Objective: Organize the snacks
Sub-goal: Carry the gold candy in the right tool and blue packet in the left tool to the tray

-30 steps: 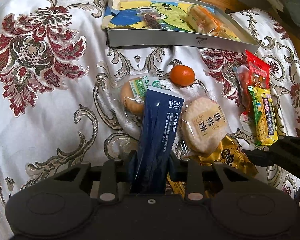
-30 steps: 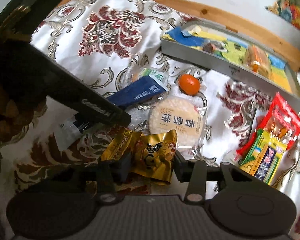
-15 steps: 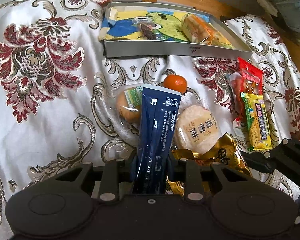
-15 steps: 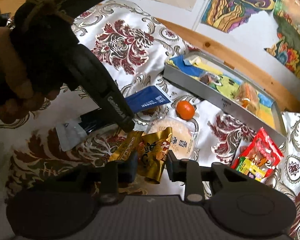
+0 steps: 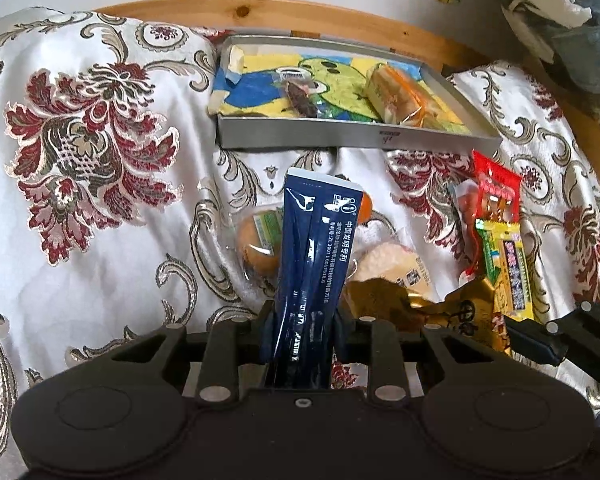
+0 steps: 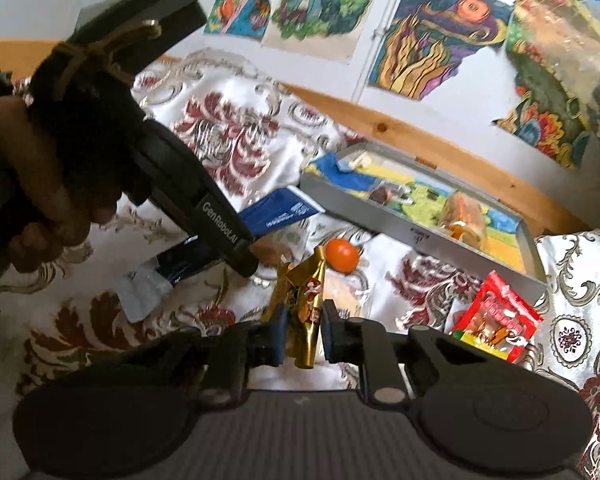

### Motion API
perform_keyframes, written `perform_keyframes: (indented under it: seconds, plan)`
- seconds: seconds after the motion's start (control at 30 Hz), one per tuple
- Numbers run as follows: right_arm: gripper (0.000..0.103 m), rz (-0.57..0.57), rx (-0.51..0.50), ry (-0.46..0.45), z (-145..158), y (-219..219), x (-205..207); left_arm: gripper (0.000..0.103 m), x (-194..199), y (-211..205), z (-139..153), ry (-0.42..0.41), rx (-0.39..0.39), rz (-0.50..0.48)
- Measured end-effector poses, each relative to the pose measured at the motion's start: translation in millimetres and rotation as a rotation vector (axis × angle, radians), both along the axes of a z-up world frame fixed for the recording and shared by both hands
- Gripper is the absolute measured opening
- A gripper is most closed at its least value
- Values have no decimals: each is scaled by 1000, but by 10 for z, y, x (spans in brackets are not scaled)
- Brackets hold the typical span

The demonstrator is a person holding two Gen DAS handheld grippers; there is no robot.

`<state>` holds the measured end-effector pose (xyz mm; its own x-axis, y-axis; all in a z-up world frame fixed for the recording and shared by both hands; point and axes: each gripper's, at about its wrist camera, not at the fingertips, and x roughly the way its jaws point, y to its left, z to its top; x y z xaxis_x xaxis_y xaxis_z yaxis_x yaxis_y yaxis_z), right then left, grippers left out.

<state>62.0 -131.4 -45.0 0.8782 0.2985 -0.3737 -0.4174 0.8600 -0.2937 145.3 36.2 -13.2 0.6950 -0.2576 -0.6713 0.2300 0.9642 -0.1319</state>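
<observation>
Now carry both loads over the bed to the tray beyond: your left gripper is clamped on the blue packet, your right gripper on the gold wrapper; lower them flat before releasing.

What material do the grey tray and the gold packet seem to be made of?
The grey tray looks like matte metal or coated cardboard: flat dull walls with sharp corners, and I cannot tell which. The gold packet, held in the right gripper, looks like metallised foil film: shiny, crinkled, with bright glints.
</observation>
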Motion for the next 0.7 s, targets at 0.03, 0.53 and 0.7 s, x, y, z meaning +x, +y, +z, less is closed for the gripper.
perform_keyframes:
  seconds: [0.03,0.53,0.7]
  plan:
    - [18,1,25,-15,14,-40,-19,30,-7,-6,15,-2,-2,-1]
    - [18,-15,128,-172,393,-301,120,30,246,-105,488,-106,-16,18]
    - [18,-24,159,-240,701,-381,518,30,603,-101,722,-153,-67,64]
